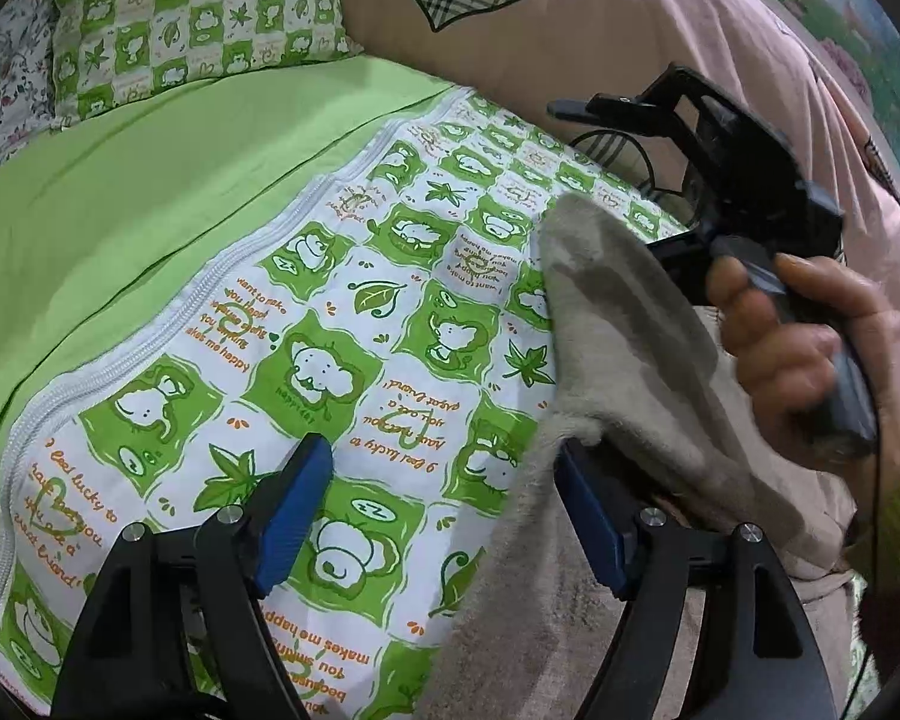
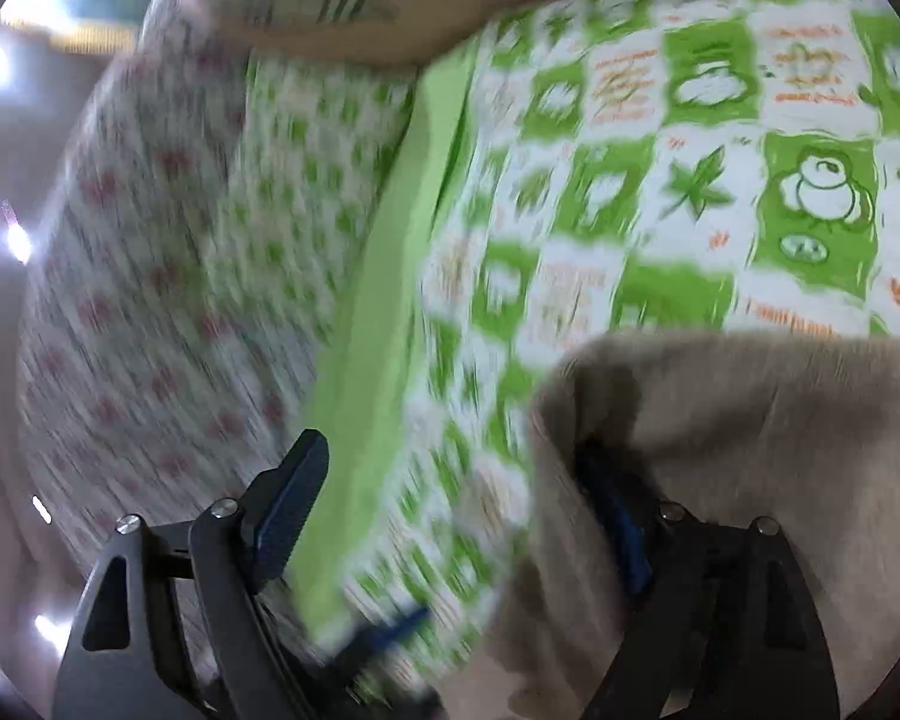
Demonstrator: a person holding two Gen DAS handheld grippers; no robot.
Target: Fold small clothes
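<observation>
Lying fuzzy beige garment (image 1: 624, 360) on printed quilt (image 1: 354, 324)

both wrist views angled down, close over green patterned quilt (image 1: 342, 312); both share beige garment (image 2: 750, 420).

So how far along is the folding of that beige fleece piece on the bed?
Done: hard to tell; the beige fleece garment lies rumpled on the patterned quilt, with no neat fold showing. In hand: nothing gripped; the left gripper and right gripper both stand open beside its edge. Left: grasping, folding and smoothing it flat.
</observation>
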